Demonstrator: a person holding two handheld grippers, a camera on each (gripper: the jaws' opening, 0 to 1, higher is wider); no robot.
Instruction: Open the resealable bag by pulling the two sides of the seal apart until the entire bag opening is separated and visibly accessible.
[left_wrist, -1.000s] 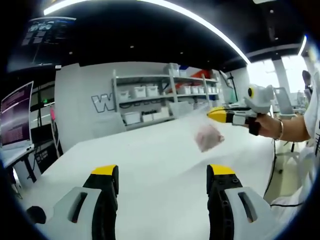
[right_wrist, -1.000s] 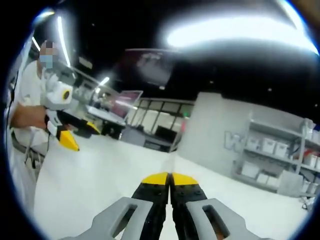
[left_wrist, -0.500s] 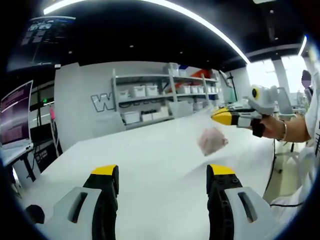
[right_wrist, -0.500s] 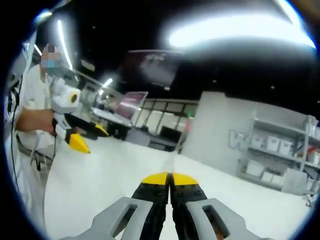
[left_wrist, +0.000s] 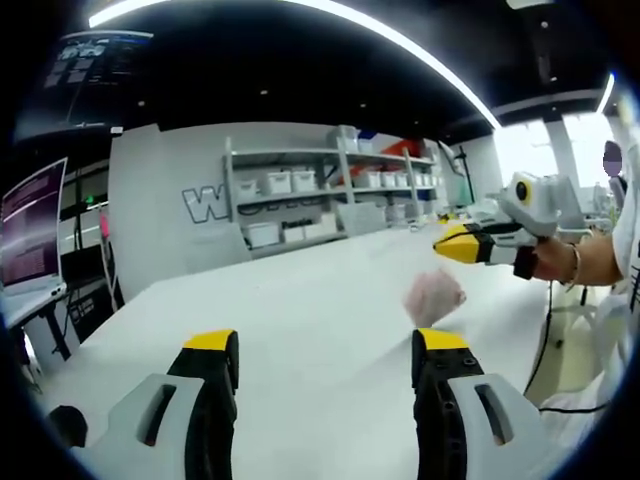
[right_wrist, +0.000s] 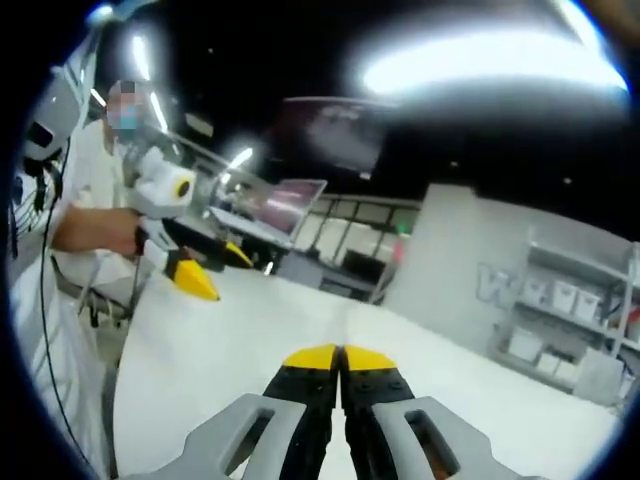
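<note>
Left gripper view: the left hand-held gripper (left_wrist: 325, 350) rises from the bottom edge with its two yellow-tipped jaws standing wide apart, nothing between them, above the white table (left_wrist: 300, 300). One resealable bag (left_wrist: 432, 297), clear with a pale pink lump inside, hangs in the air ahead of and just above the right-hand jaw tip, a little to the right. Its top runs up to the right hand-held gripper (left_wrist: 446, 243), which comes in from the right edge with its yellow tips pressed together on the bag's upper edge. The bag looks blurred, and whether its seal is parted cannot be told. A hand (left_wrist: 553, 258) with a bracelet at the wrist grips that tool's handle, the forearm reaching in roughly level from the right. Behind the table stand a shelf unit (left_wrist: 330, 195) with white bins and a monitor (left_wrist: 30, 235) at the far left.

Right gripper view: the right hand-held gripper (right_wrist: 340, 356) has its two jaws closed tight, yellow tips meeting; the thin film caught between them is barely discernible. The left hand-held gripper (right_wrist: 205, 278) shows at the left, over the table (right_wrist: 260, 340), its two yellow tips spread and pointing down-right. A person's hand (right_wrist: 118, 238) holds it, the forearm bent in from the person in white (right_wrist: 70, 180) standing at the left edge.
</note>
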